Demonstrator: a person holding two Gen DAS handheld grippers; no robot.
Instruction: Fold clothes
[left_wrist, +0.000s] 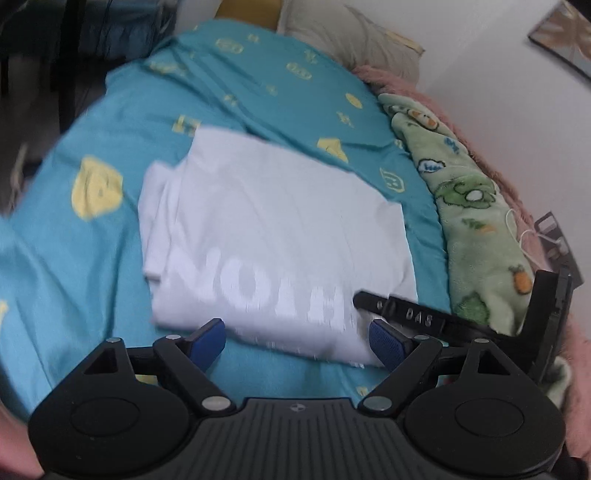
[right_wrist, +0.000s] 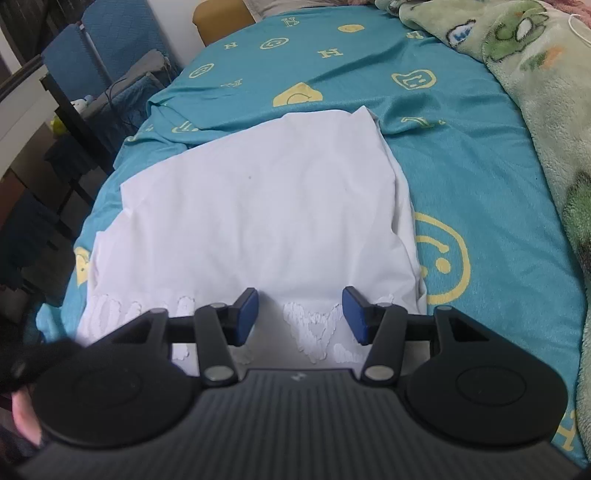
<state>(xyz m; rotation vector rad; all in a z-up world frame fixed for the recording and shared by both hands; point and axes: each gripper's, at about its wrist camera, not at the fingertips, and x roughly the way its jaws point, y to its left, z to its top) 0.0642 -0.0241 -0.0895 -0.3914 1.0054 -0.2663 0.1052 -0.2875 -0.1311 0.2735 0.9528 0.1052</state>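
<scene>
White folded shirt (left_wrist: 266, 236) lies on the teal bedsheet (left_wrist: 92, 266), green fleece blanket (left_wrist: 476, 221) at 3 o'clock. Left gripper (left_wrist: 297, 341) and right gripper (right_wrist: 301, 314) both hover spread wide at its 6 o'clock edge, grasping nothing

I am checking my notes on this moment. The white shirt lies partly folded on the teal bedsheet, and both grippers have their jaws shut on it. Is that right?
Not quite. The white shirt does lie partly folded on the teal bedsheet, but neither gripper grips it: the right gripper and the left gripper both have their jaws open, as each wrist view shows.
</scene>
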